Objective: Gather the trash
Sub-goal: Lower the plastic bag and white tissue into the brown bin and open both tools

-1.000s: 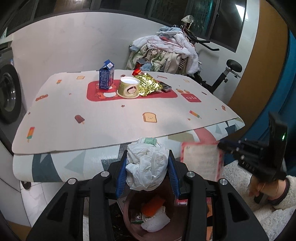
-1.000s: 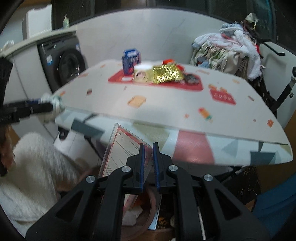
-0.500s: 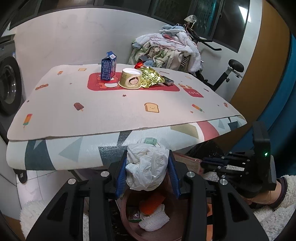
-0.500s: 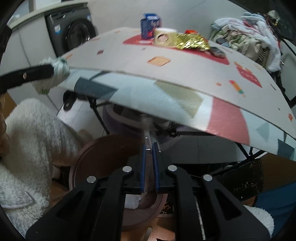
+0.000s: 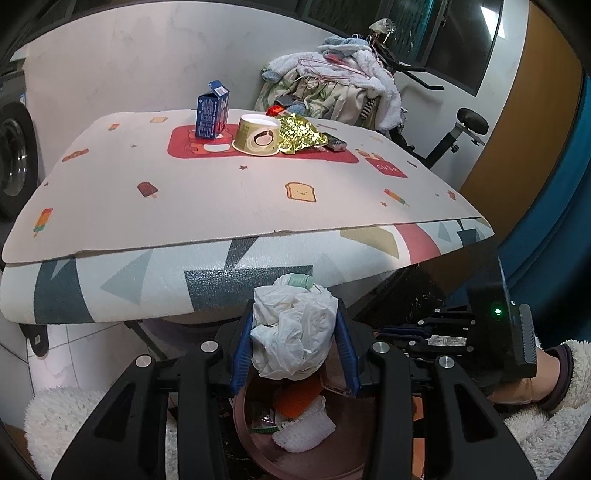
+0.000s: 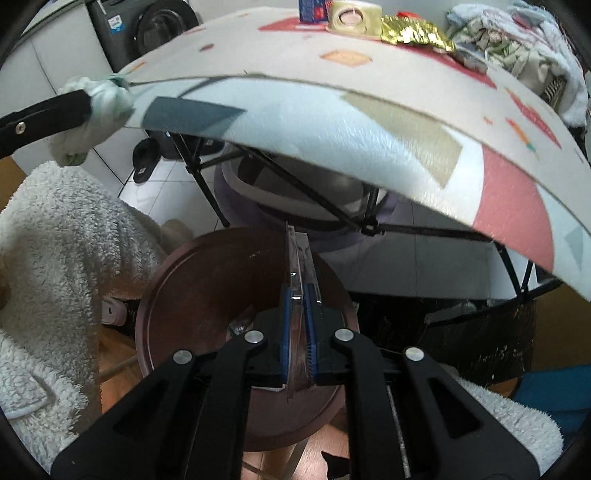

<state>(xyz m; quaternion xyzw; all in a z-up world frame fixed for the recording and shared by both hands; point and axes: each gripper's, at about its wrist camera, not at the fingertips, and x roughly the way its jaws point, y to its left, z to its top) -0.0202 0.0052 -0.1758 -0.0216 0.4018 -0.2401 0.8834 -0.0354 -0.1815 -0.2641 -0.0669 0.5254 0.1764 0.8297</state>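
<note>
My left gripper [image 5: 293, 314] is shut on a crumpled white plastic bag [image 5: 293, 332], held above the brown round bin [image 5: 295, 459]. Inside the bin lie an orange scrap [image 5: 295, 400] and white tissue [image 5: 303, 428]. My right gripper [image 6: 297, 295] is shut on a thin clear plastic package [image 6: 297, 258], edge-on, over the bin [image 6: 207, 280]. In the left wrist view the right gripper [image 5: 391, 330] reaches in from the right beside the bin. In the right wrist view the bag [image 6: 92, 110] shows at upper left. On the table stand a blue carton [image 5: 212, 110], a paper cup [image 5: 258, 134] and gold foil [image 5: 299, 133].
The table [image 5: 184, 206] overhangs the bin, its black folding legs [image 6: 332, 206] behind it. A washing machine [image 6: 147, 22] stands at the left, an exercise bike piled with clothes [image 5: 340, 85] at the back. A person's fleecy white sleeve [image 6: 55, 240] lies left of the bin.
Both grippers have sunk toward the bin. The right gripper has tipped downward and carried the package from beside the table edge to over the bin, now edge-on.
</note>
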